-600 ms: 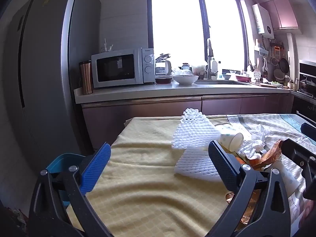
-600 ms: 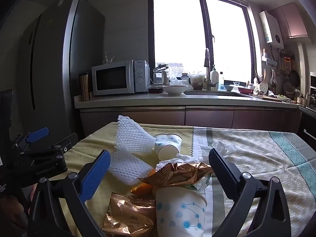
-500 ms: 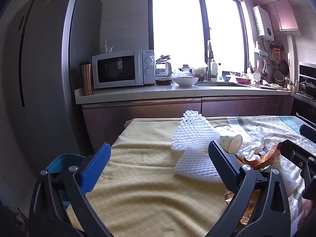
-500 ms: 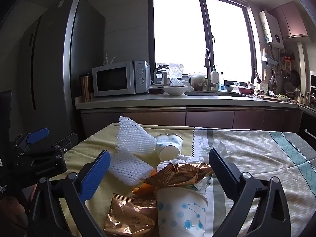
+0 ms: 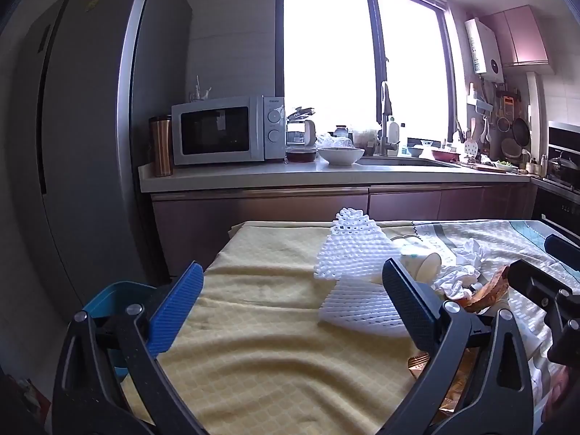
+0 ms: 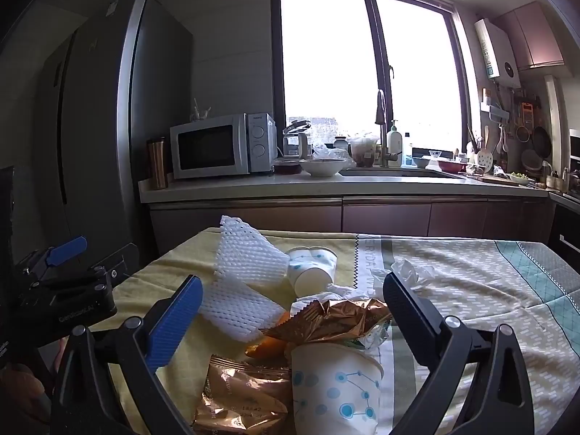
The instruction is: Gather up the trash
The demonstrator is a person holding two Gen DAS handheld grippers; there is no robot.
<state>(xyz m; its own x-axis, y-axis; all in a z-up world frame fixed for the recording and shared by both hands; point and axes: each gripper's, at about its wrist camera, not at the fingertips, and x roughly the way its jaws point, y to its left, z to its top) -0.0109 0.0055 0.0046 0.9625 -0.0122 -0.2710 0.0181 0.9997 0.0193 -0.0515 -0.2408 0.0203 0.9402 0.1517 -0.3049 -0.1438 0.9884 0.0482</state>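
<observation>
Left gripper [image 5: 290, 301] jaws held wide apart, nothing gripped, over yellow tablecloth [image 5: 253, 326]. Right gripper [image 6: 291, 310] jaws spread too, empty, above the trash pile: foam nets [image 6: 246, 261], paper cups [image 6: 335, 388], gold snack wrappers [image 6: 333, 319], crumpled tissue [image 6: 409, 272], piled mid-table.

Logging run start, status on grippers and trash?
Both hand-held grippers open, empty: left, right. Trash pile untouched on table. Nothing in the way.

Each hand-held gripper [image 5: 290, 308] [image 6: 291, 311] has black triangular arms, silver screws and blue ribbed finger pads [image 5: 177, 302].
</observation>
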